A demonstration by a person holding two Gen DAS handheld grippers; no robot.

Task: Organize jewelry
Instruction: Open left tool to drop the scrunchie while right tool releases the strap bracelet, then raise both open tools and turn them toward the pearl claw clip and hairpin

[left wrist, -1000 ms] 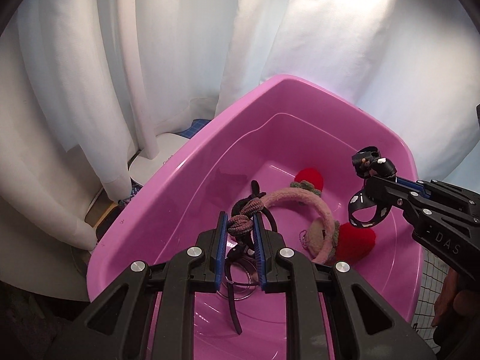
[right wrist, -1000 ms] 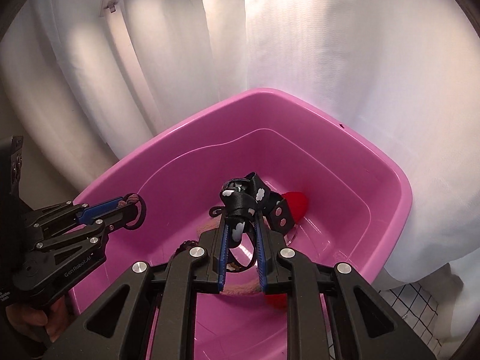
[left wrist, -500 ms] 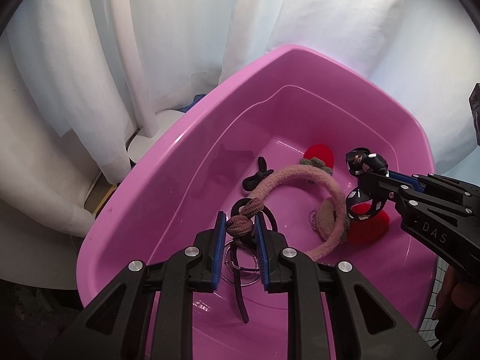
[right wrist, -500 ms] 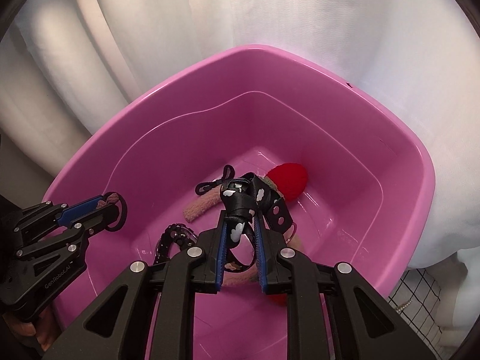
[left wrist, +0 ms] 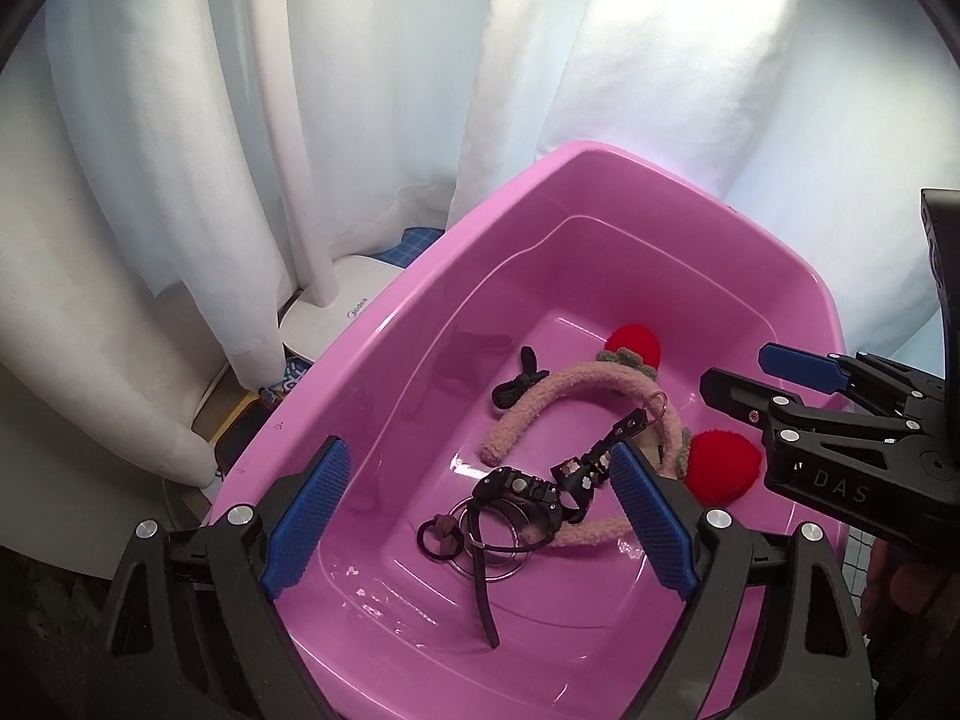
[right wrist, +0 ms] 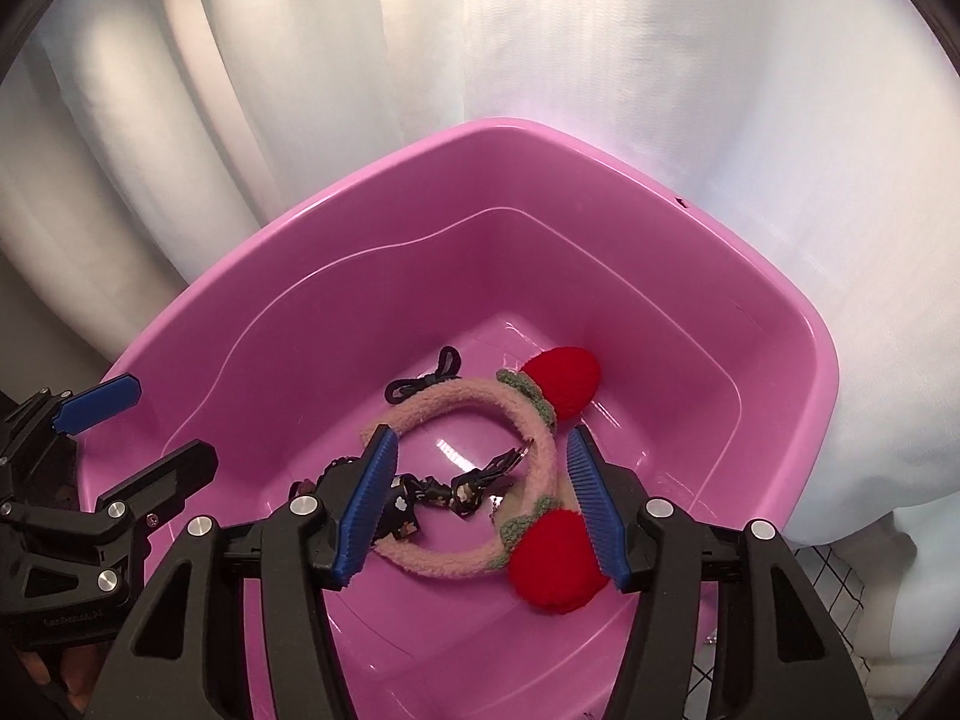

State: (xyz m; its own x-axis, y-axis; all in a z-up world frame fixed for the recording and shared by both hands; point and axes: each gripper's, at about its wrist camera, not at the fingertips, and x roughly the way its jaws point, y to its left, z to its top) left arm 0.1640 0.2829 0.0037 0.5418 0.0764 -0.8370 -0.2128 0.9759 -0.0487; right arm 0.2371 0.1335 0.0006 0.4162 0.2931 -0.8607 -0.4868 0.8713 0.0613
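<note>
Sorting stage: both grippers hover empty over pink tub (left wrist: 384, 360), so drop-off step looks done; next move prob. calls for withdrawing to fetch another piece, none visible outside tub.

Contents, L to R (left wrist view):
- Hair tie w/ brown knot (left wrist: 441, 537), tub floor, near left side, touching metal rings (left wrist: 492, 540).
- Black strap (left wrist: 483, 594), runs from rings toward near wall.
- Black printed ribbon w/ clasp (left wrist: 576, 471), lying partly across headband.
- Small black bow (left wrist: 519, 378), further back, just beside headband.
- Pink fuzzy headband (left wrist: 576, 378) w/ two red pompoms (left wrist: 723, 468), right half of floor.

Grippers:
- Left gripper (left wrist: 474, 516): jaws spread wide, blue pads clear of everything, nothing held; sits above hair tie and rings.
- Right gripper (right wrist: 480, 498): jaws also parted wide, nothing between pads, above headband; contact w/ near pompom can't be ruled out, partly hidden.

Risk: ribbon clasp could snag headband if either is lifted later.
</note>
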